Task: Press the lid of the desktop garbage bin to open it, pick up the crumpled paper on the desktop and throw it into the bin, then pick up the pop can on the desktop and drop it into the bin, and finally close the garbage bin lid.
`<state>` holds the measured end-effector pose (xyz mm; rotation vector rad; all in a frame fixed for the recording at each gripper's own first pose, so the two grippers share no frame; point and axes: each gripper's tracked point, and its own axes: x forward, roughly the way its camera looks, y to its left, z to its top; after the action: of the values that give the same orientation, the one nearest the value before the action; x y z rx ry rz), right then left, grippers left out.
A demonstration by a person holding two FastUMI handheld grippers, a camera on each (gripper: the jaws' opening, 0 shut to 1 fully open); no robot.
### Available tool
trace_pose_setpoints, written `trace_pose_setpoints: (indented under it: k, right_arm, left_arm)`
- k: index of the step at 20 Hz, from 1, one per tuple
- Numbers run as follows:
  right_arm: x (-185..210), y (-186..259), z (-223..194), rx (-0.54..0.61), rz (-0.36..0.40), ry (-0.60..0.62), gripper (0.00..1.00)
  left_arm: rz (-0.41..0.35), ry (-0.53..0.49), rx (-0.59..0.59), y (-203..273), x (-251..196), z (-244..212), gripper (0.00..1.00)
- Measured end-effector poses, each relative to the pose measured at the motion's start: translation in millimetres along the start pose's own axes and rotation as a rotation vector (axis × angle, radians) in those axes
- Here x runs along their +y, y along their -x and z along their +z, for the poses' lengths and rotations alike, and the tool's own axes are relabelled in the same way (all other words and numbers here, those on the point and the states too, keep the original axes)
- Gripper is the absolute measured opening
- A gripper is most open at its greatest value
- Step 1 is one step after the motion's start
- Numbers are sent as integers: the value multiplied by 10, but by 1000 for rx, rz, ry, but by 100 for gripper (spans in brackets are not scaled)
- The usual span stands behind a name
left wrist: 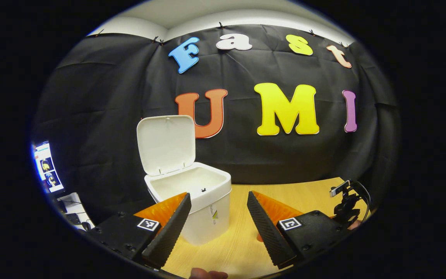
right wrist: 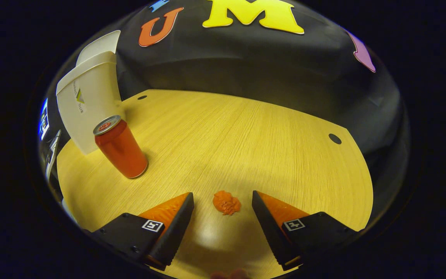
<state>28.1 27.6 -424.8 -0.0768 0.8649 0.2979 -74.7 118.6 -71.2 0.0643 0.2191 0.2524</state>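
A white desktop bin [left wrist: 192, 201] stands near the back left corner of a pale wooden worktop [left wrist: 238, 240], its lid [left wrist: 166, 144] tipped up and back to show a bare white inside. The left gripper [left wrist: 218, 201] hangs level in front of the bin, its two fingers spread wide with nothing between them; one finger overlaps the bin's front wall in the left gripper view, though whether it touches the wall cannot be told from this angle. A small black camera mount [left wrist: 346, 201] sits toward the worktop's right edge, and a lit screen [left wrist: 47, 167] glows off beyond the left edge.

In the right gripper view, the right gripper [right wrist: 223, 199] points down at the worktop's near edge, fingers parted on either side of a small wad of orange crumpled paper [right wrist: 227, 202] that lies between the fingertips, touched by neither. A red pop can [right wrist: 120, 147] stands upright just in front of the bin, well apart from the paper. A fingertip of the person's hand [right wrist: 229, 274] shows faintly at the bottom.
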Motion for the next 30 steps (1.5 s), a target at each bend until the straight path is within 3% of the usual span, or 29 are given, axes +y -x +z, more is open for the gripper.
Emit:
trace_pose_setpoints:
  k: [5, 8, 11, 13, 15, 17, 21, 30]
  right_arm:
    - [19, -91, -65, 31, 20, -19, 97]
    - [27, -93, -87, 40, 27, -34, 90]
    - [43, -59, -106, 51, 41, -25, 70]
    - [44, -64, -100, 54, 42, -25, 49]
    - [23, -78, -93, 59, 27, -31, 51]
    - [44, -59, -93, 66, 29, -48, 26]
    - [112, 156, 52, 35, 44, -54, 26]
    - [310, 1063, 1141, -186, 64, -92, 26]
  left_arm:
    - [47, 11, 14, 78, 141, -46, 96]
    - [62, 17, 21, 85, 187, -69, 96]
    - [61, 22, 20, 90, 180, -56, 96]
    - [58, 13, 16, 115, 164, -42, 96]
    - [56, 5, 17, 120, 171, -44, 96]
    - [58, -2, 17, 139, 195, -36, 96]
    - [54, 5, 15, 127, 207, -49, 96]
    - [-22, 40, -1, -84, 91, -104, 96]
